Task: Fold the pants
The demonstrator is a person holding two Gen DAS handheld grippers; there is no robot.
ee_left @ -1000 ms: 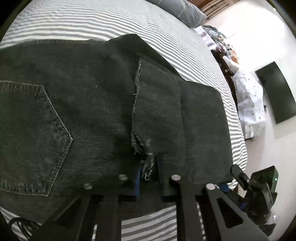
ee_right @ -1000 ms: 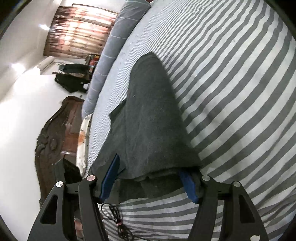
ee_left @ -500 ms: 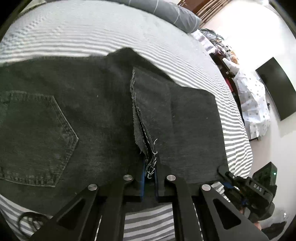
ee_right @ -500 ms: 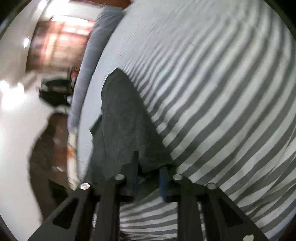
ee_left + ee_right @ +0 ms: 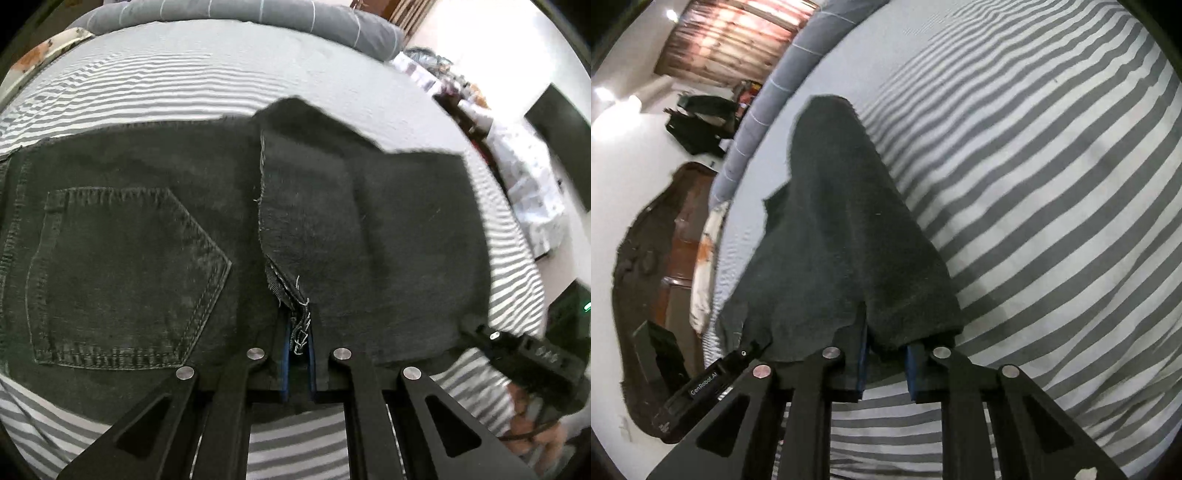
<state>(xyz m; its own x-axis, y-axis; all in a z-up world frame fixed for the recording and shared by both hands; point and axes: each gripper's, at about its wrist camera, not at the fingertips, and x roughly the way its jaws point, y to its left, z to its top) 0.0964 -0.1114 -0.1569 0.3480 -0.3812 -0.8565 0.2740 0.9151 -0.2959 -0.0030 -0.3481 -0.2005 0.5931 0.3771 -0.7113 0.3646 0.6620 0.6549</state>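
Observation:
Dark grey denim pants (image 5: 147, 236) lie folded on a grey-and-white striped bed, back pocket (image 5: 122, 277) up at the left. In the left wrist view my left gripper (image 5: 298, 339) is shut on the frayed hem of the leg end folded over the seat. The right gripper's body (image 5: 532, 354) shows at that view's lower right, at the fold's corner. In the right wrist view my right gripper (image 5: 886, 354) is shut on the thick folded edge of the pants (image 5: 842, 229), which bunches between the blue pads and lifts slightly off the sheet.
The striped bed sheet (image 5: 1052, 184) stretches wide to the right. A grey bolster pillow (image 5: 258, 14) lies along the far edge. A dark wooden headboard (image 5: 661, 258) stands at the left of the right wrist view. A wall-mounted black screen (image 5: 561, 136) and piled clothes sit beyond the bed.
The right gripper's jaws have shut from wide apart onto the folded pants edge. The left gripper kept its grip on the frayed hem and tilted, bringing the pillow into view.

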